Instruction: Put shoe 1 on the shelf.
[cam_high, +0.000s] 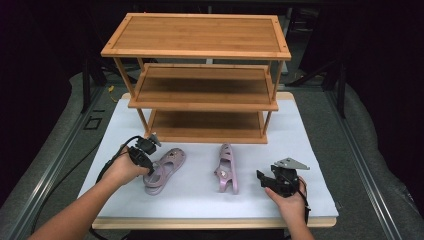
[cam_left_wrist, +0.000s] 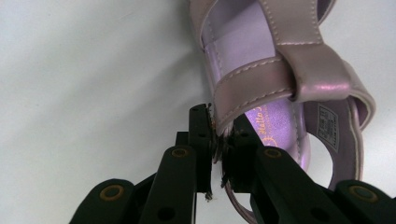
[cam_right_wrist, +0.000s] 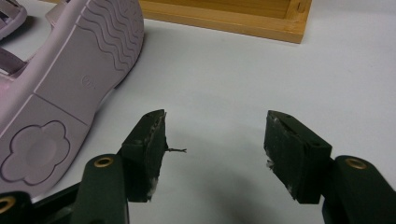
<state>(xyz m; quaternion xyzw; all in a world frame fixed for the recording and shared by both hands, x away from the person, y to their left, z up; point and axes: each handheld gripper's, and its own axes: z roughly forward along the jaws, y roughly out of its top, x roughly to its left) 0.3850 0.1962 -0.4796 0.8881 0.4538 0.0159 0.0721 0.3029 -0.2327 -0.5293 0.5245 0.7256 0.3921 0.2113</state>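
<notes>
Clamping the side strap of the left sandal (cam_left_wrist: 280, 70), the left tool (cam_left_wrist: 219, 140) has its jaws nearly together with the strap edge pinched between them; that view cuts off the sandal's toe and most of its sole. From the high view the left tool (cam_high: 145, 152) covers the grip itself, but the left sandal (cam_high: 167, 167) lies on the white surface (cam_high: 200, 200) just in front of the wooden shoe rack (cam_high: 200, 75), its long axis slanting with the toe toward the rack and to the right. The right sandal (cam_high: 227, 167) rests on its side, toe toward the rack; its wavy sole (cam_right_wrist: 70, 70) fills the right tool's view, with the upper mostly hidden. The right tool (cam_right_wrist: 215, 154) stands released, apparently touching nothing, beside it (cam_high: 282, 180).
</notes>
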